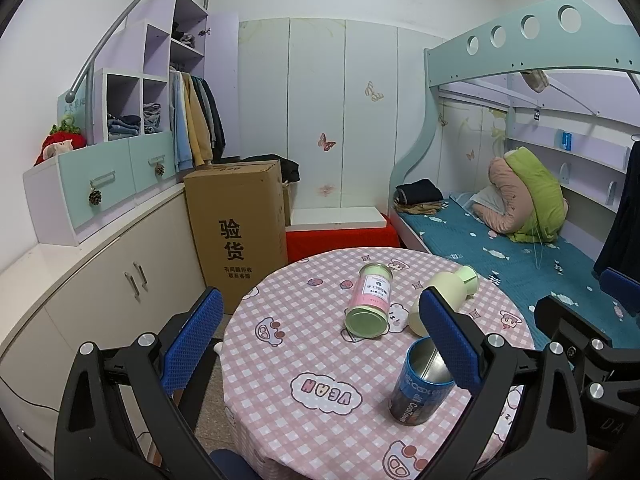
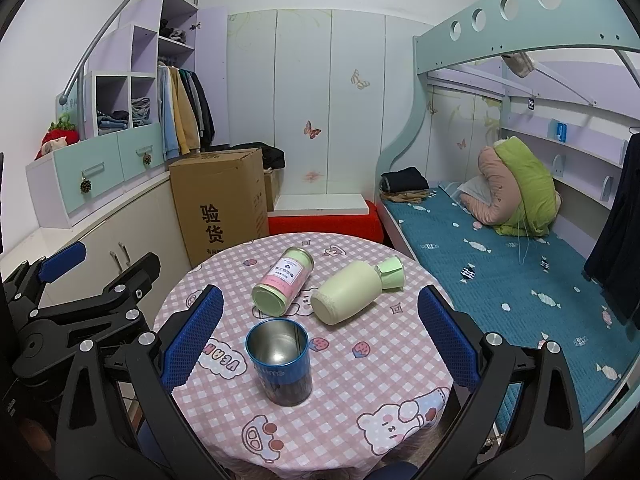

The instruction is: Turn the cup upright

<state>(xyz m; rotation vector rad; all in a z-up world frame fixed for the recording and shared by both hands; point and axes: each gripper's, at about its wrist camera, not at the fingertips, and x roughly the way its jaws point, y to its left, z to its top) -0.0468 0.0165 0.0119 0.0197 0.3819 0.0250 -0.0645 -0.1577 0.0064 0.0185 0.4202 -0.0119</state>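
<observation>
So the blue cup (image 2: 279,360) is standing upright near the front of the round tabletop (image 2: 384,364), open end up, with nothing touching it. Both the left tool (image 1: 320,344) and the right tool (image 2: 320,340) have their jaws spread wide and are holding nothing. Behind the cup, a pink-labelled jar (image 2: 283,281) and a cream bottle (image 2: 352,291) lie on their sides just beside each other.
</observation>
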